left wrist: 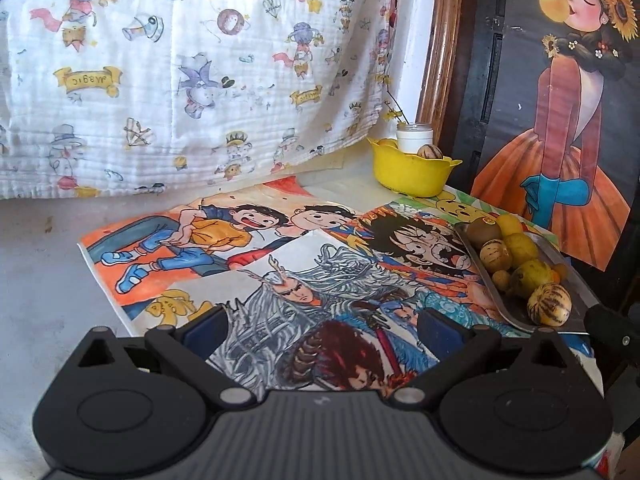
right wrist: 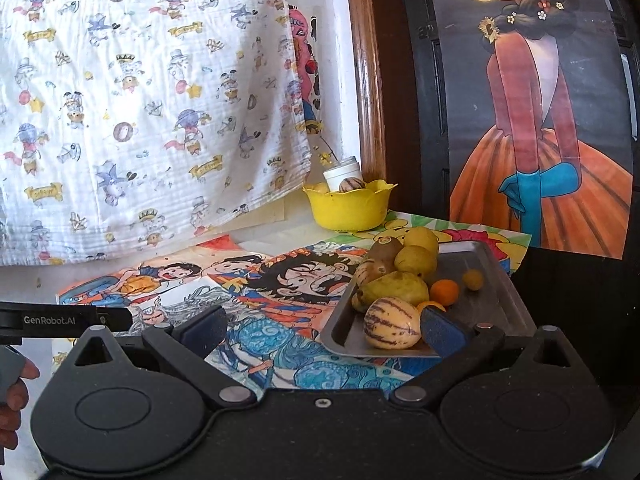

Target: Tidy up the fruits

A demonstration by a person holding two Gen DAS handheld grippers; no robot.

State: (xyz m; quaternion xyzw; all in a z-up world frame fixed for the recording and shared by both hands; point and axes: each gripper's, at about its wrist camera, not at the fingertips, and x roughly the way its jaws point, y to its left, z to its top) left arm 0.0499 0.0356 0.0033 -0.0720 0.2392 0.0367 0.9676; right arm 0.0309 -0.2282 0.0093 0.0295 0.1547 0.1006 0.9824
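A metal tray [right wrist: 496, 300] [left wrist: 516, 316] holds several fruits: a striped melon [right wrist: 392, 322] [left wrist: 549, 304] at its near end, a pear [right wrist: 396, 287], yellow fruits [right wrist: 416, 258], a kiwi [right wrist: 384, 247] [left wrist: 483, 231] and a small orange [right wrist: 444, 292]. Farther back stands a yellow bowl [right wrist: 348, 206] [left wrist: 410, 172] with a striped fruit [right wrist: 352, 184] [left wrist: 430, 152] in it. My right gripper [right wrist: 324, 332] is open over the tray's near left corner; one finger sits just right of the melon. My left gripper [left wrist: 320, 326] is open above the drawings, left of the tray.
Cartoon drawings [left wrist: 256, 248] cover the tabletop. A white jar [left wrist: 414, 136] with a twig stands behind the bowl. A printed cloth [left wrist: 180, 72] hangs behind, and a poster of a girl [right wrist: 536, 152] leans at the right. A hand [right wrist: 16, 392] shows at the left edge.
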